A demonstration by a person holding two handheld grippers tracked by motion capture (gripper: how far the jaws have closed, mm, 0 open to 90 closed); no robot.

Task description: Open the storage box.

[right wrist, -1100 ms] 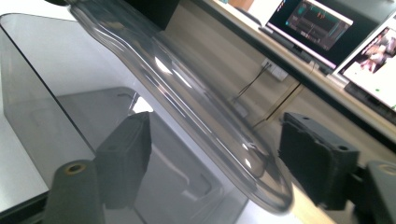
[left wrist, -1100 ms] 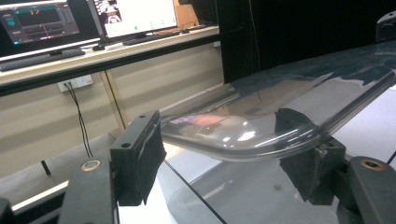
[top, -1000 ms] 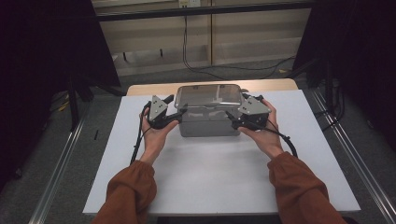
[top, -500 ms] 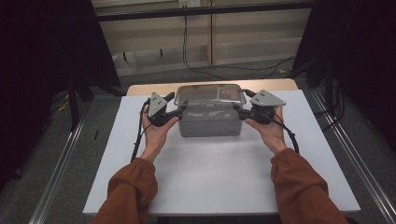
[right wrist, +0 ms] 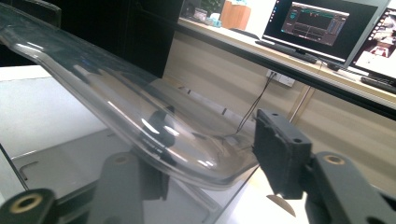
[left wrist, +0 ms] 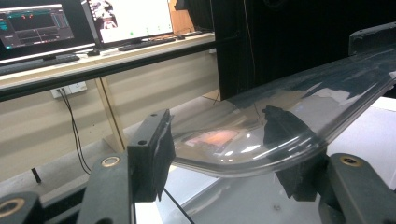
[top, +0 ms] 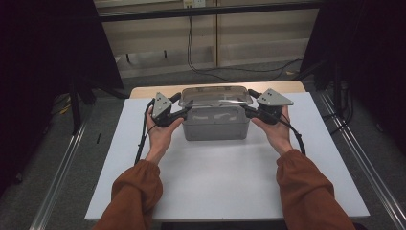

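Dim walls and a pale wooden shelf unit stand behind a white rectangular table (top: 220,177), where a grey plastic box (top: 216,125) with a clear plastic lid (top: 215,95) sits near the far edge, at the middle.

At the left, a forearm in a rust-brown sleeve (top: 134,194) reaches forward, its hand palm-up and cupped under the left tool (top: 183,106), whose grey three-cornered plate faces up. That tool points inward at the box's left end. Its jaws have just been closing, and the left gripper view shows the lid's rim between them: the left tool (left wrist: 224,154) has one black pad (left wrist: 152,151) at the rim's outer edge and the other seen through the plastic, under the lid. Whether the pads press on it I cannot tell.

At the right, the other arm mirrors the first, hand cupped beneath the right tool (top: 249,105), which points inward at the box's right end. Its jaws have also just been closing. In the right gripper view, the right tool (right wrist: 210,163) straddles the lid's corner, one pad beneath the clear plastic and one pad (right wrist: 280,156) just beside the rim; contact is uncertain.

Both gripper views show computer monitors (left wrist: 126,18) on a long desk.
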